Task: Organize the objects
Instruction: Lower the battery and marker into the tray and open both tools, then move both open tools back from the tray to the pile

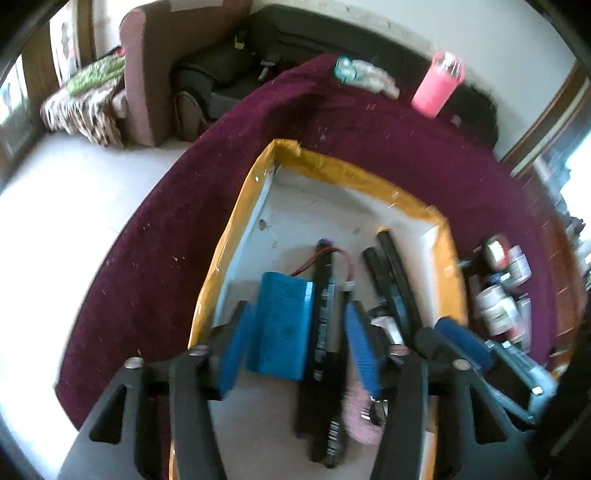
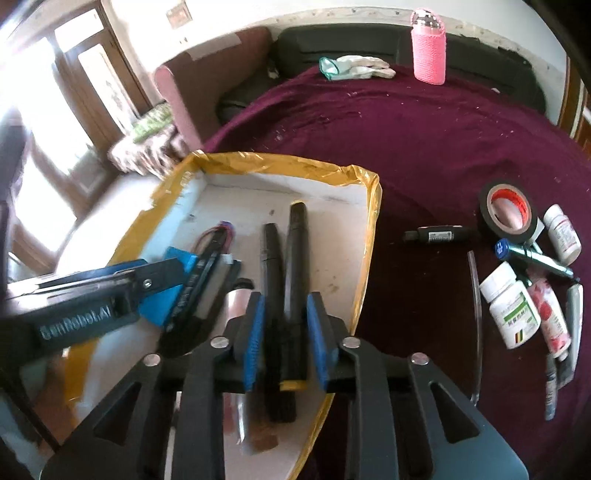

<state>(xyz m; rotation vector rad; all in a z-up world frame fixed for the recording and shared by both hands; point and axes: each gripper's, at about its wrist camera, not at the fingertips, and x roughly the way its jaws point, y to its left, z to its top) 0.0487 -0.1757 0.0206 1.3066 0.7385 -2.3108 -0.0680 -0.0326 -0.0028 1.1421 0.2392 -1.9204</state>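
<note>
Nearest me: left gripper (image 1: 293, 343) spread wide, pads off the blue battery pack (image 1: 282, 325) and black stick batt lying in the tray (image 1: 236, 236). Right gripper (image 2: 284, 336) loosened round two black markers (image 2: 291, 280), not clenched. Risk: lifting out crooked snags the red wires. At 2 o'clock, bottles, tape roll (image 2: 508, 212) wait, unsorted.

Tray rim (image 2: 280, 164) glossy yellow tape; tablecloth (image 2: 424, 147) matt maroon cloth.

I see a mauve armchair (image 1: 147, 74) at ten o'clock, a white wall (image 1: 480, 33) behind, and bright windows (image 2: 44, 122) at nine.
</note>
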